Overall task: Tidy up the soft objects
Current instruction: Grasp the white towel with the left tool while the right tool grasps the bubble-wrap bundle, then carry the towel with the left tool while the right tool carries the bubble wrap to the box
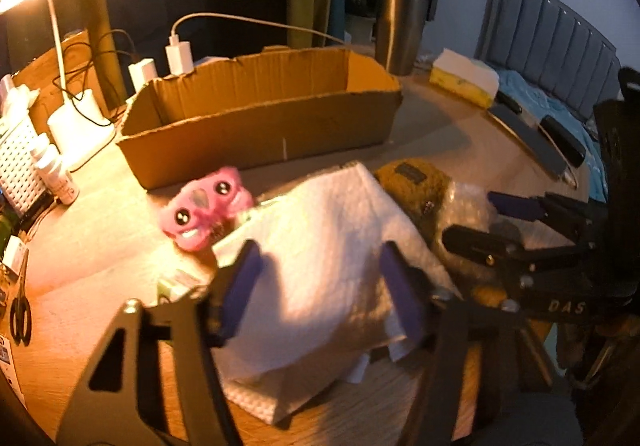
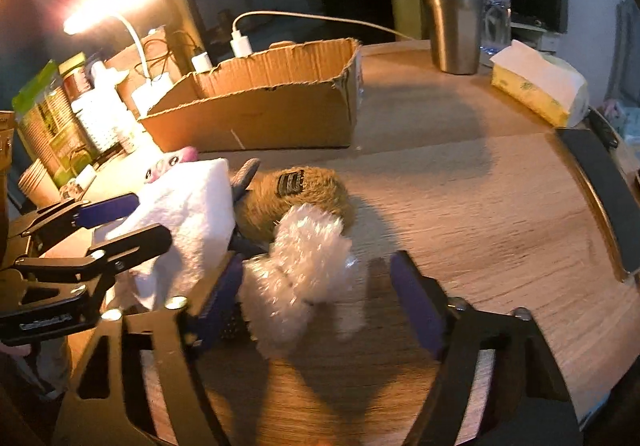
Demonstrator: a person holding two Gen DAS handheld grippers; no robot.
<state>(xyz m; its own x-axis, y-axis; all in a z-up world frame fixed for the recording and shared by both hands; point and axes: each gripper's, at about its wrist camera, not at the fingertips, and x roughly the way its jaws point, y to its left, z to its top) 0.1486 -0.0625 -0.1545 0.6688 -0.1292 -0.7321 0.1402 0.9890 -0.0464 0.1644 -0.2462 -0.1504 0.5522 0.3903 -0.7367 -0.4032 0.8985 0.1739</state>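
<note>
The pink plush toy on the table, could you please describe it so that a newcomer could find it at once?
Start at the long open cardboard box on the wooden table. Just in front of it, beside the white padded cloth, lies the pink plush toy. It alone is bright pink, with glossy black eyes.

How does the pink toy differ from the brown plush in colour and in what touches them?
The pink toy is bright pink with eyes showing; the brown plush is olive-brown with a dark label. The pink toy lies partly behind the white cloth; the brown plush lies under the bubble wrap. Both rest on the table, outside the cardboard box.
</note>
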